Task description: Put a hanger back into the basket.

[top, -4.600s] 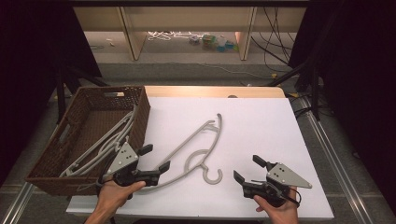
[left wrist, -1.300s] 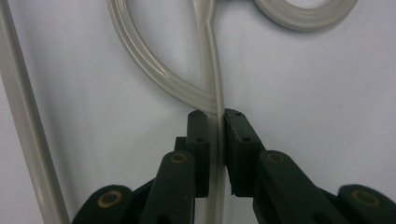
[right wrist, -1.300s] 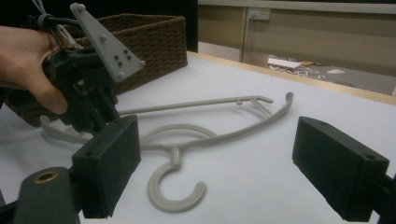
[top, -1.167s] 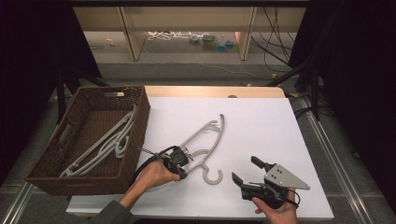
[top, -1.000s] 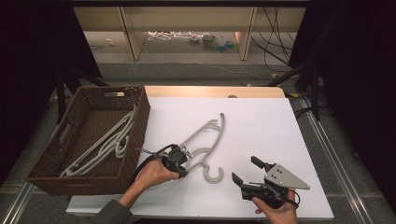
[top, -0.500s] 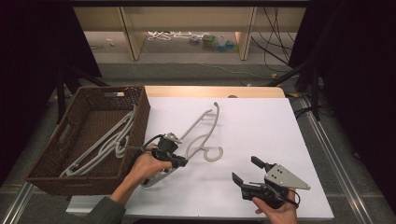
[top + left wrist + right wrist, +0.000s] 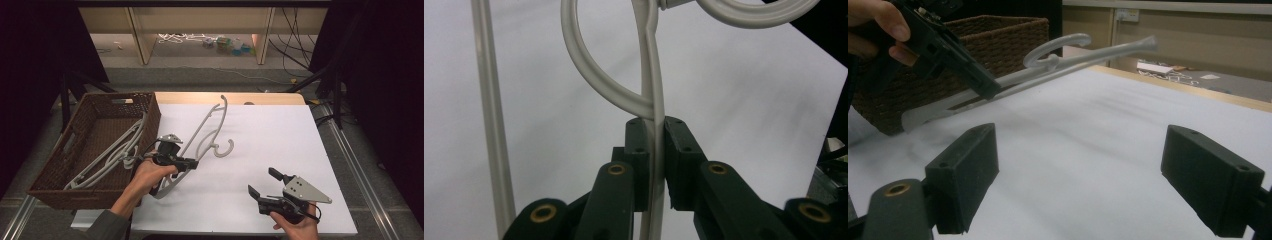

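Note:
A pale grey plastic hanger point(image 7: 205, 134) hangs lifted off the white table point(image 7: 280, 145), slanting up toward the far side, its hook point(image 7: 223, 148) pointing right. My left gripper point(image 7: 192, 163) is shut on the hanger's arm near its lower end. In the left gripper view the two pads point(image 7: 639, 150) pinch the thin bar of the hanger point(image 7: 651, 107) just below a curved loop. My right gripper point(image 7: 261, 183) rests near the table's front right, open and with nothing in it. From the right gripper view the hanger point(image 7: 1068, 60) is seen raised above the table, held by the other gripper point(image 7: 985, 90).
A brown wicker basket point(image 7: 55, 187) stands at the table's left edge, with several more grey hangers point(image 7: 117, 152) lying inside it. Beyond the table is a low shelf point(image 7: 200, 30) with small clutter and cables.
My left gripper has lifted the hanger off the table and carried it left toward the basket, tilting it up. The right gripper has stayed put.

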The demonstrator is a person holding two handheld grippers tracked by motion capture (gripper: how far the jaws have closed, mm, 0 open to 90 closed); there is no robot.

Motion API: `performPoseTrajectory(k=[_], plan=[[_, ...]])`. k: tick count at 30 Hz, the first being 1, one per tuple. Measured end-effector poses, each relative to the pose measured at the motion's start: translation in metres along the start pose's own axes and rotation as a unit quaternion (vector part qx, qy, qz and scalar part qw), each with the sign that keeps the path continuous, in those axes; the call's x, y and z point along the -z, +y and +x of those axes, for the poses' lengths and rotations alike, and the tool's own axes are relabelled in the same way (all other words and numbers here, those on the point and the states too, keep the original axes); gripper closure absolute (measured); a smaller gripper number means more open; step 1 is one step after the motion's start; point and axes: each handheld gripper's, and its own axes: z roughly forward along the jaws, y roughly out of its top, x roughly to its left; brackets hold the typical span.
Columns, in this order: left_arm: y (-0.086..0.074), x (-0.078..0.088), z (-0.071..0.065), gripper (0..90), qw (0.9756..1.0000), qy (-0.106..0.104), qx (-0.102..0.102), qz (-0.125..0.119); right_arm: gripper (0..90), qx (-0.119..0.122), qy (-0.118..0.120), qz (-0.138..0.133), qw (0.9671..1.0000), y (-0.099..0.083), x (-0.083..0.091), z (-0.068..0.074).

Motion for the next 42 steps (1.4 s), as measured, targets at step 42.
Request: performPoseTrajectory(k=[42], plan=[[0.048,0.111,-0.018,81.8,0.9960,-0.028,-0.012,-0.084,16.0,0.004,-0.006,0.008,0.9999,0.000,0.001,-0.002]])
